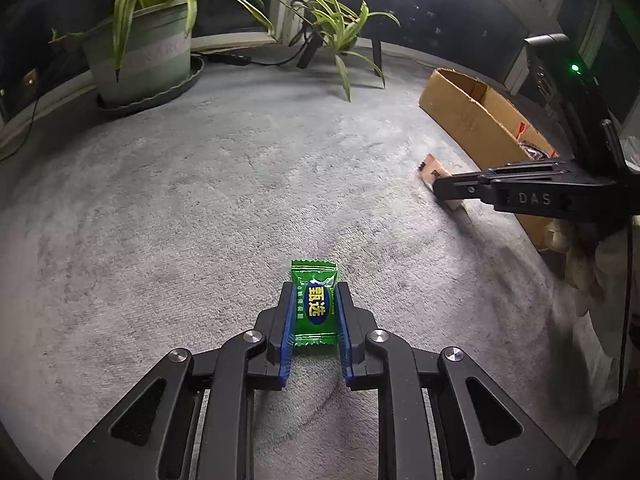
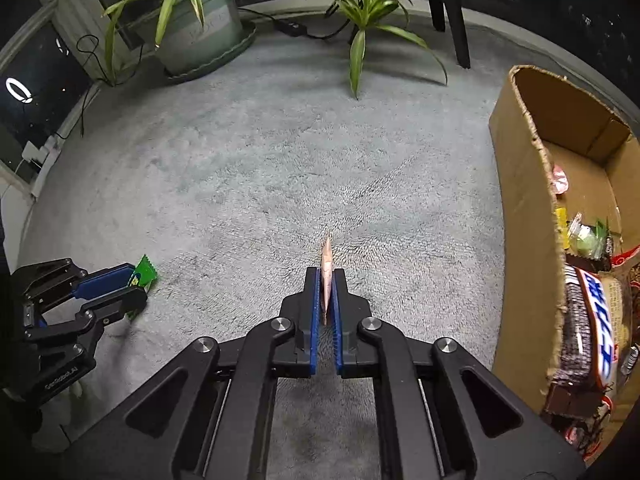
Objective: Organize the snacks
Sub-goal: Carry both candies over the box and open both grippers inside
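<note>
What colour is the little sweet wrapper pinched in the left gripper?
Green wrapper with a blue oval and yellow characters, clearest in the left wrist view.

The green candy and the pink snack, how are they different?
The green candy lies flat between the left gripper pads, its printed face up; the pink snack stands on edge in the right gripper, so only a thin strip shows. The candy's grip is wider; the snack's is narrow. Both are clamped, low over the grey carpet.

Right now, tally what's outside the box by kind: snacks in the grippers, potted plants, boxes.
Snacks in grippers: 2, green candy in left gripper, pinkish packet in right gripper
Potted plants: 2
Cardboard boxes: 1
Total: 5
</note>
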`<state>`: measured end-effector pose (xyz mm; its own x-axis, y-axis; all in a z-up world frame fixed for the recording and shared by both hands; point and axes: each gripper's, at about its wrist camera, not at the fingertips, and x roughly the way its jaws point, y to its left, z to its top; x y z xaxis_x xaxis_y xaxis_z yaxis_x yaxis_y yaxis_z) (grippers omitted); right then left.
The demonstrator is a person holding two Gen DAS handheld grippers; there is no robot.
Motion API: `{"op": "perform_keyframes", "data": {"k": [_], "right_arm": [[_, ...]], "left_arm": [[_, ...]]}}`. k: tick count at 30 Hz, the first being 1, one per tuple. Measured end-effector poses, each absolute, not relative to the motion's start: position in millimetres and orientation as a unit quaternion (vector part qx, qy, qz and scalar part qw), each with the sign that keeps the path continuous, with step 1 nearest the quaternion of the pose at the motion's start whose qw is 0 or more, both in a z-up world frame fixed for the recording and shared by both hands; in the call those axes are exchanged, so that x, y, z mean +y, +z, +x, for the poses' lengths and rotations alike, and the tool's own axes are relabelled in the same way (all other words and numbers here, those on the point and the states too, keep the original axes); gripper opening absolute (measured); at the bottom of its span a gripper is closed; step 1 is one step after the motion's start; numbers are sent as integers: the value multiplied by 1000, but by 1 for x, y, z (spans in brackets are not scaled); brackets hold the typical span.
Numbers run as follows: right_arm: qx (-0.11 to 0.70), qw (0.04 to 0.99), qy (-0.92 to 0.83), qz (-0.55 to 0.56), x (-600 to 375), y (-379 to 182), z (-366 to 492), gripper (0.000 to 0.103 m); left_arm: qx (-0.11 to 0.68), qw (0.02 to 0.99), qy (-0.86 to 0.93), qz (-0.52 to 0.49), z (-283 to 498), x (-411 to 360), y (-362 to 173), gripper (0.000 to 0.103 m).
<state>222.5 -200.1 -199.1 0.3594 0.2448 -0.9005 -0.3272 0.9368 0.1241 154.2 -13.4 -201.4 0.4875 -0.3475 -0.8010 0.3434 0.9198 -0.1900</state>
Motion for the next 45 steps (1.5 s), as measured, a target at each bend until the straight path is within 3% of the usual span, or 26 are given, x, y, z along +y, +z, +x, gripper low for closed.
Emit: {"op": "perform_keyframes", "data": {"k": [14,28,45], "right_arm": [[488,852,188,-34,-216,-142,199,5],[440,886,148,-14,-302,-87,189,5],[450,887,98,14,-407,-95,203,5]], "left_arm": [[433,879,-199,-13,152,-15,-167,17],[370,895,-248,6,162,-91,-111,17],[363,886,-289,19,191,-205,-98,17]]}}
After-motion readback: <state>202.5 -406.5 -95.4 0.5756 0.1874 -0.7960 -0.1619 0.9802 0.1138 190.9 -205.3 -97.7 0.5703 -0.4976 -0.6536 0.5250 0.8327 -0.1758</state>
